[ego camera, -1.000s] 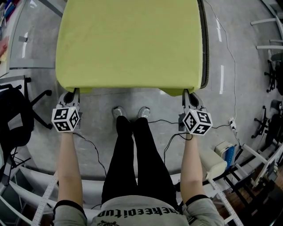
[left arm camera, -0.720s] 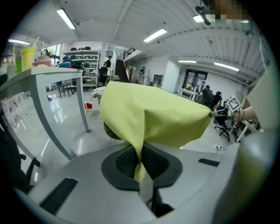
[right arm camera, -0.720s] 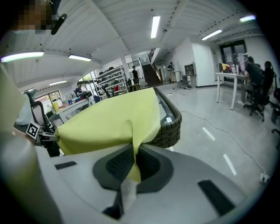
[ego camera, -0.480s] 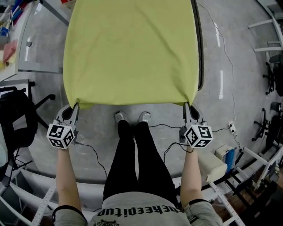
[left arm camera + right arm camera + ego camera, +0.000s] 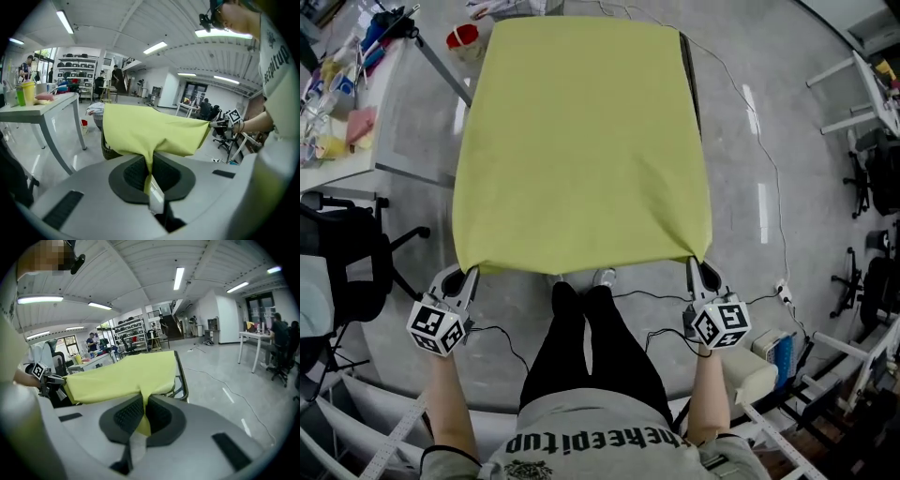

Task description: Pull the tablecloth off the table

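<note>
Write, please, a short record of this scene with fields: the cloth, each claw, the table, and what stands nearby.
cloth: yellow-green tablecloth, spread over the table, near edge stretched between both claws
left claw: shut on the near left corner
right claw: shut on the near right corner
table: only a dark edge shows along the cloth's right side
nearby: red container by the far left corner; cluttered white side table at left

Grey floor (image 5: 787,103) all round. Red container (image 5: 463,37) upper left. Side worktop (image 5: 412,122) along left edge, cluttered at its far end. Black office chair (image 5: 347,272) mid left; more chairs (image 5: 872,178) at right edge. White box (image 5: 773,342) lower right. Shelving (image 5: 77,70) and ceiling strip lights (image 5: 154,47) beyond
</note>
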Motion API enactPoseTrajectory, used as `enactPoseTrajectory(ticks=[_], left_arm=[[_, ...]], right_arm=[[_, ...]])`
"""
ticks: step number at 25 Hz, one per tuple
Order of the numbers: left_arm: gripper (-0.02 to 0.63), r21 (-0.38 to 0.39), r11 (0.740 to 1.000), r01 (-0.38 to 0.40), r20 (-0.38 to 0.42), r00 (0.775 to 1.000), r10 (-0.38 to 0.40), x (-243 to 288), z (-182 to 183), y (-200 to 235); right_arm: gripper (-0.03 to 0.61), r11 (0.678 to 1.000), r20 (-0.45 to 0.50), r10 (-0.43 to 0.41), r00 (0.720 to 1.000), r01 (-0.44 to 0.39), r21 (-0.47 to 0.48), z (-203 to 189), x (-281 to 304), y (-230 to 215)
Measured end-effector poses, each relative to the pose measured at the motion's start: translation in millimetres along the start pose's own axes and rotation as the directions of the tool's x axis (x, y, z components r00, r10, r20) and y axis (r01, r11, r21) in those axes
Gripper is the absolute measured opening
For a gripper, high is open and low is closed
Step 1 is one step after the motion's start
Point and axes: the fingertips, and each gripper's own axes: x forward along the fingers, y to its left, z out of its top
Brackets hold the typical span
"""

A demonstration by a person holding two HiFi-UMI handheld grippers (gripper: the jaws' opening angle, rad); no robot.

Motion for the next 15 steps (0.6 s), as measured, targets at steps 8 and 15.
enactPoseTrajectory(ticks=[8,15], left_arm=[[0.02,0.006,1.0,0.018,0.081,0.997,-0.019,-59,35,-28],[0.02,-0.035,0.999,0.036,0.108,0.994,-0.032,-106,41,-44]], right_arm=[[0.014,1.0,0.05,0.02,0.999,-0.02,-0.005,34,-60,17],[0.014,1.0,0.059,0.011,0.998,-0.012,0.004,38,-109,27]])
